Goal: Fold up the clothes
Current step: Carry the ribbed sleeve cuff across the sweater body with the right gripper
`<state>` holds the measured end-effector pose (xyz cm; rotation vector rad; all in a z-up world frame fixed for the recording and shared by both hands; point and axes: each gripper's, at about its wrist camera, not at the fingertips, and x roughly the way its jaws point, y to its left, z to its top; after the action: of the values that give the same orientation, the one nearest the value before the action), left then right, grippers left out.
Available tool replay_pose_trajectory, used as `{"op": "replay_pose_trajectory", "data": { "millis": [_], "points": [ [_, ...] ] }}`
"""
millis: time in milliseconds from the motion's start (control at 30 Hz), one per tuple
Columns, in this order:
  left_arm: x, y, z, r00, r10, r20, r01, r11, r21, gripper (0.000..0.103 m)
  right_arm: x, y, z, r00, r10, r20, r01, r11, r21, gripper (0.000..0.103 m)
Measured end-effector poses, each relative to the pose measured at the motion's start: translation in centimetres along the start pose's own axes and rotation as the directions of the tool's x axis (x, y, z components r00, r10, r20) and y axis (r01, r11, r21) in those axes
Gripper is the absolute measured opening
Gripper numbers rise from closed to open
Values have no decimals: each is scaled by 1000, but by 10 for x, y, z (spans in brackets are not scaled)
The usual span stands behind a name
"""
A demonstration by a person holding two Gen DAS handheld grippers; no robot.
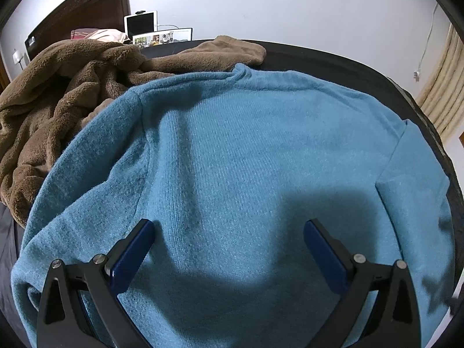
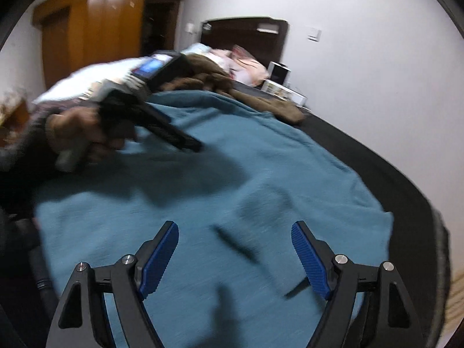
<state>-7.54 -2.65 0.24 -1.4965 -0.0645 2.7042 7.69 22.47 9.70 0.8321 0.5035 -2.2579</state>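
Observation:
A teal knit sweater point(image 1: 246, 159) lies spread flat on a black surface point(image 1: 348, 63), collar at the far edge and a sleeve down each side. My left gripper point(image 1: 229, 229) hovers over the sweater's lower body, its blue pads wide apart with only fabric below them. In the right wrist view my right gripper point(image 2: 235, 232) stands open above the same sweater point(image 2: 261, 174), nothing between its fingers. That view is blurred. A hand carries the left gripper point(image 2: 188, 145) at the upper left, over the sweater.
A brown fleece garment point(image 1: 58, 101) lies bunched at the sweater's left, reaching the far edge. Behind it stand a tablet point(image 1: 140, 24), a photo frame point(image 1: 162, 37) and a dark headboard point(image 2: 246, 37). Pink bedding point(image 2: 246, 66) and a wooden wardrobe point(image 2: 95, 20) lie farther back.

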Motion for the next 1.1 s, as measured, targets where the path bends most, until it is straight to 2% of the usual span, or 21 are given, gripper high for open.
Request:
{"op": "replay_pose_trajectory", "data": {
  "millis": [167, 300, 400, 533, 633, 700, 767, 867, 933, 967, 1000, 1067, 1100],
  "points": [
    [-2, -1, -1, 1000, 0, 4, 0, 1000, 0, 103, -15, -26, -12, 998, 48, 37, -54, 980, 194, 82],
    [-3, -4, -2, 1000, 1, 6, -1, 1000, 7, 103, -8, -67, -20, 999, 44, 26, -51, 911, 409, 82],
    [-4, -4, -2, 1000, -3, 9, 3, 1000, 7, 103, 8, -88, -22, 998, 57, -2, -48, 857, 513, 82],
    [-6, -3, -1, 1000, -10, 12, 10, 1000, -1, 103, 34, -96, -21, 995, 17, -100, 40, 840, 542, 82],
    [-8, -2, -1, 1000, -18, 15, 18, 1000, -5, 103, 47, -98, -23, 990, 23, -137, 60, 817, 573, 82],
    [-10, -3, -1, 1000, -24, 21, 24, 1000, -3, 103, 49, -93, -20, 989, 17, -146, 70, 820, 569, 82],
    [-11, -4, -1, 999, -28, 24, 28, 1000, -1, 103, 51, -88, -15, 989, 63, -133, 25, 818, 574, 82],
    [-12, -5, -1, 999, -28, 31, 27, 1000, 2, 103, 55, -79, -6, 978, 193, -73, -111, 788, 605, 82],
    [-14, -3, -2, 999, -27, 38, 28, 1000, -3, 103, 55, -75, 1, 954, 299, 21, -247, 742, 623, 82],
    [-15, -1, -2, 999, -32, 40, 33, 999, -12, 103, 52, -74, 5, 928, 361, 96, -338, 704, 625, 82],
    [-16, 1, -2, 998, -38, 42, 39, 999, -22, 103, 48, -73, 8, 890, 419, 181, -434, 656, 617, 82],
    [-17, 5, -2, 997, -54, 46, 56, 998, -39, 103, 42, -74, 13, 793, 512, 331, -599, 553, 579, 82],
    [-18, 7, -3, 997, -65, 49, 68, 996, -50, 103, 39, -75, 15, 755, 535, 379, -647, 520, 558, 82]
  ]
}}
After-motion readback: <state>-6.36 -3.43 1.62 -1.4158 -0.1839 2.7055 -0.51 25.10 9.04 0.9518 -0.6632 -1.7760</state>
